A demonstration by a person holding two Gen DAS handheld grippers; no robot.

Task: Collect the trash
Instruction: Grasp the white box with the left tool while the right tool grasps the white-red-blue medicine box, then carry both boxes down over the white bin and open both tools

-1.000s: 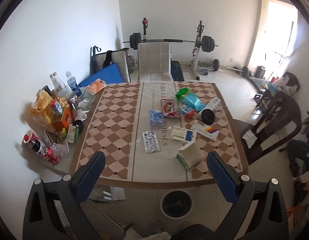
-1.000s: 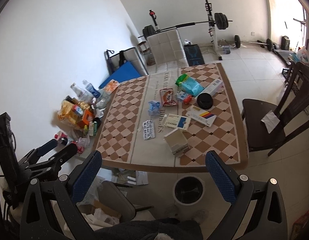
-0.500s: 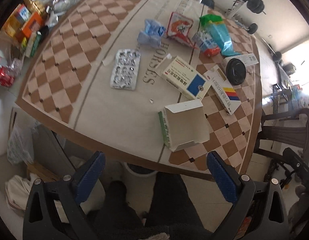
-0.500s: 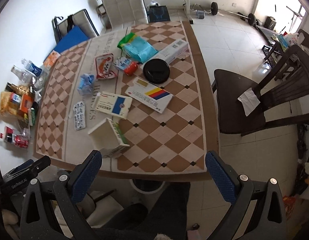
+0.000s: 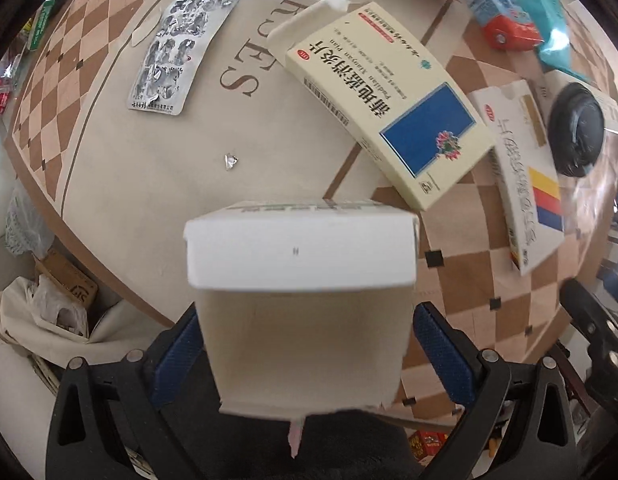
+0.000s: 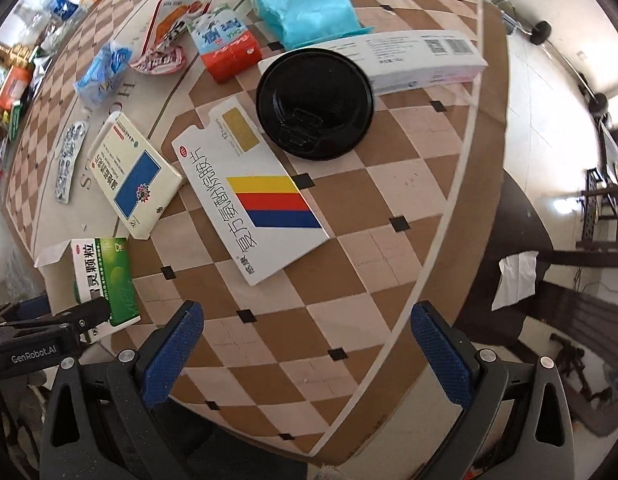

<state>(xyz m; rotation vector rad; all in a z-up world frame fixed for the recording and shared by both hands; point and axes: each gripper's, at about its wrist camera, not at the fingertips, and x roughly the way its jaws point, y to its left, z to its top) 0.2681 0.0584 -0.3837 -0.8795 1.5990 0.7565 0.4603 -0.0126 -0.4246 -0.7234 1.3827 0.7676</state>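
our left gripper (image 5: 305, 344) jaws wide, straddling open green medicine box (image 5: 301, 280), no clamp seen | box at near-left table (image 6: 349, 280) edge | right gripper (image 6: 307, 344) spread, nothing held, over near edge | striped box (image 6: 253, 196) just beyond

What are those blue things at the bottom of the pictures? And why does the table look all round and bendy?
Those are the blue fingers of two grabbers that a person holds. Each carries a wide-eyed camera, which bends the checkered table. The left gripper has its fingers on either side of an open green and white box, but I can't tell if they squeeze it. The right gripper is open and empty. On the table lie a striped box, a black lid, a blue-panel box and a foil pill sheet.
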